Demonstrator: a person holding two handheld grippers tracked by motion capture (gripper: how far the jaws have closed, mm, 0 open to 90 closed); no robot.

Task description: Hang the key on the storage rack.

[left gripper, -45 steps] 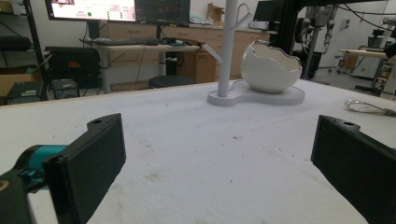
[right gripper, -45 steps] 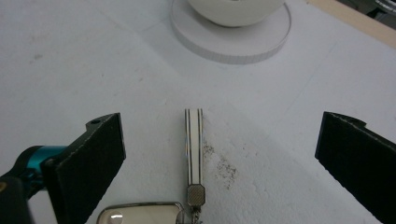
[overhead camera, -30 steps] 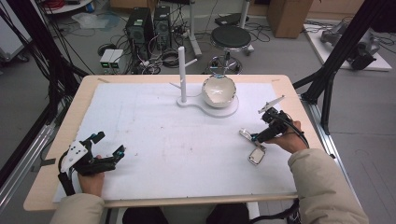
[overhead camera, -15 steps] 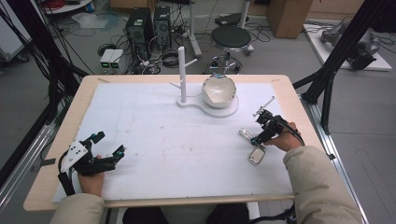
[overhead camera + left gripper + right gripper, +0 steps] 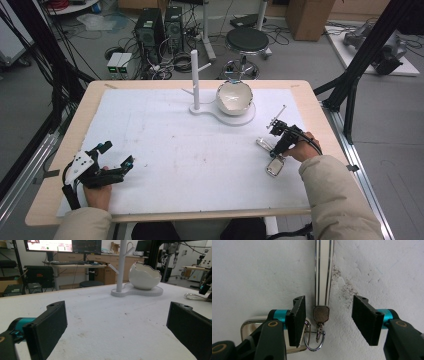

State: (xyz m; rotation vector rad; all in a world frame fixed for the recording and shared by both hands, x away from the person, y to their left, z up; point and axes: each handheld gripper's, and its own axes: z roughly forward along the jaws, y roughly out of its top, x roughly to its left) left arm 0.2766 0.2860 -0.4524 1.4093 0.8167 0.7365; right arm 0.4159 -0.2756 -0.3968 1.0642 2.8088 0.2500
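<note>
Lowered since a second ago, my right gripper (image 5: 328, 322) spreads its jaws astride the keychain strap (image 5: 324, 272) to pinch it, while my left gripper (image 5: 116, 162) rests open on the desk (image 5: 175, 150).

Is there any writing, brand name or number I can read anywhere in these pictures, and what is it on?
No text here can be read.
Monitor behind the table, left gripper view: coloured screen content, too small and blurred to read.
Keychain strap between the right gripper's open jaws: plain stripes, no lettering.
Bowl and stand: no markings visible.
</note>
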